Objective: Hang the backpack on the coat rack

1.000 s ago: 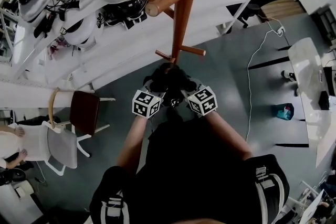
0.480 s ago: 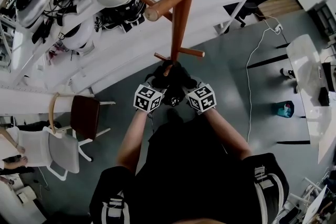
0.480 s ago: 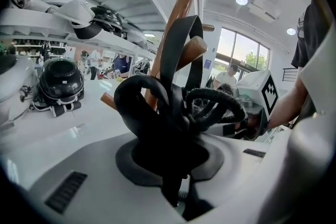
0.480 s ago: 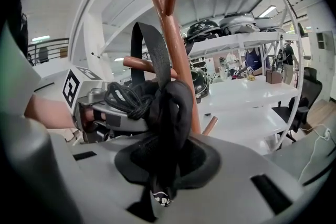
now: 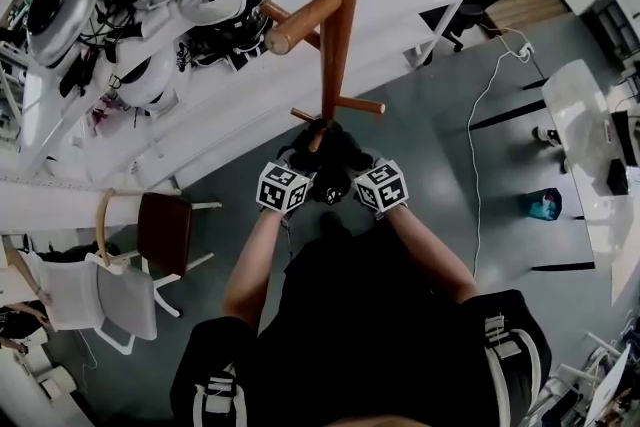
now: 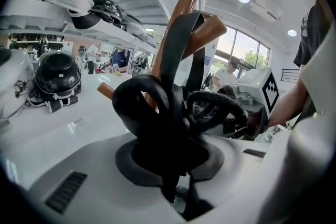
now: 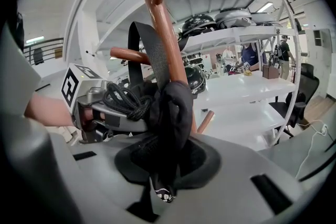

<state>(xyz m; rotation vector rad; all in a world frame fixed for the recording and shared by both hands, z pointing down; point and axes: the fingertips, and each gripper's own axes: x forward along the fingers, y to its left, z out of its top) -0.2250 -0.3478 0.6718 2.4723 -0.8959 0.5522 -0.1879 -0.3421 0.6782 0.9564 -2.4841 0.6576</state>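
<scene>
Two grippers share the load: the left gripper (image 5: 305,160) and right gripper (image 5: 350,158) each clamp the backpack's (image 7: 173,107) bunched top at frame centre, so its strap (image 6: 178,44) lies over a coat rack (image 5: 340,5) peg (image 6: 209,33).

Your left gripper (image 5: 305,165) and right gripper (image 5: 350,170) each carry a cube of black-and-white square markers; their bodies are pale grey. Between their jaws the backpack (image 6: 176,50) is black. Just ahead of the tongs, the coat rack (image 5: 340,5) is orange-brown. Well to their right, a teal thing (image 5: 543,207) lies on grey floor (image 5: 430,155).
</scene>
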